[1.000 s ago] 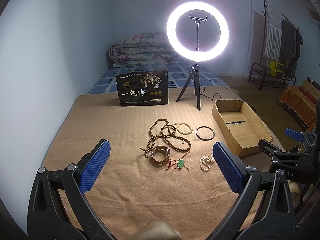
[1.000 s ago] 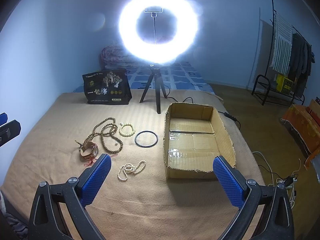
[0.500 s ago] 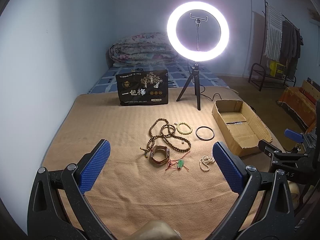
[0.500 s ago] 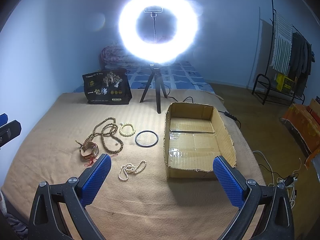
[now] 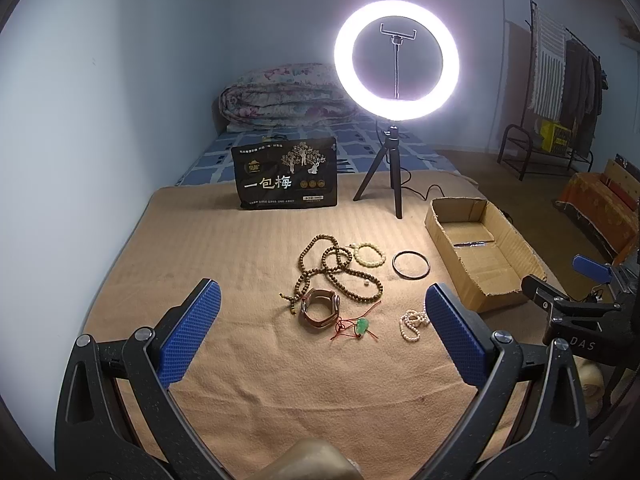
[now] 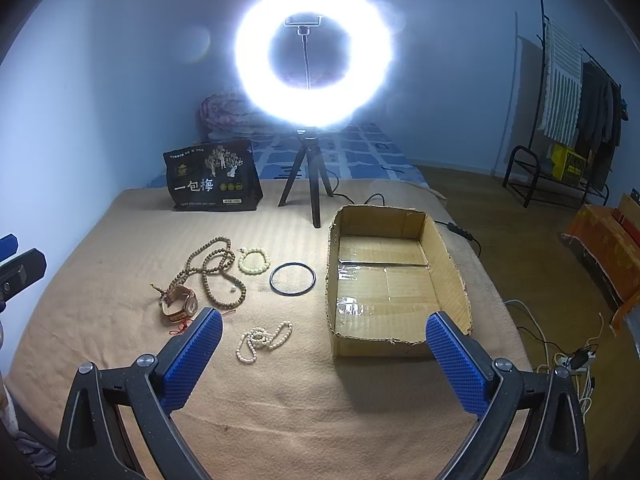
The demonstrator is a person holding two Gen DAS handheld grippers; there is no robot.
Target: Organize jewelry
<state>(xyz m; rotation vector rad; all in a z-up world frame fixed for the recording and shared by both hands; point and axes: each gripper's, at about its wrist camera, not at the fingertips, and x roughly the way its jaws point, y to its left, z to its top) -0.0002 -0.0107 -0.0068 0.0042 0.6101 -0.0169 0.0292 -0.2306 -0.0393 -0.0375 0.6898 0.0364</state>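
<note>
1. tan blanket [image 5: 200,240] spread over the bed, carrying everything; a lit ring light [image 5: 396,54] on a tripod and a black snack bag [image 5: 286,178] standing at the far edge.
2. open cardboard box [image 6: 444,264] on the right side of the blanket, long axis running away from the camera, nothing visible inside but tape; likely the place for the jewelry.
3. left hand-held gripper [image 5: 320,334] hovering low over the near blanket, fingers spread wide, gripping nothing; right hand-held gripper [image 6: 324,354] likewise wide apart and empty, framing the gap between the jewelry and the box's near corner.
4. long brown bead necklace [image 5: 336,266] looped in the middle of the pile, left of the box.
5. black bangle [image 6: 292,279] lying flat, just beside the box's left wall; pale bead bracelet [image 6: 254,260] left of it, touching the brown loop's edge.
6. wristwatch [image 5: 320,308] with a brown strap at the near end of the pile, a green pendant on red cord [image 5: 360,326] just beside it.
7. white pearl strand [image 6: 262,340] nearest of all, bunched with its length running left to right, straight ahead of the right gripper's left finger and well apart from the rest.
8. judged from this layout: nothing boxed yet; pearls closer to the right gripper than the left, box directly to their right, so a short forward reach and a rightward carry look like the easy opening.
</note>
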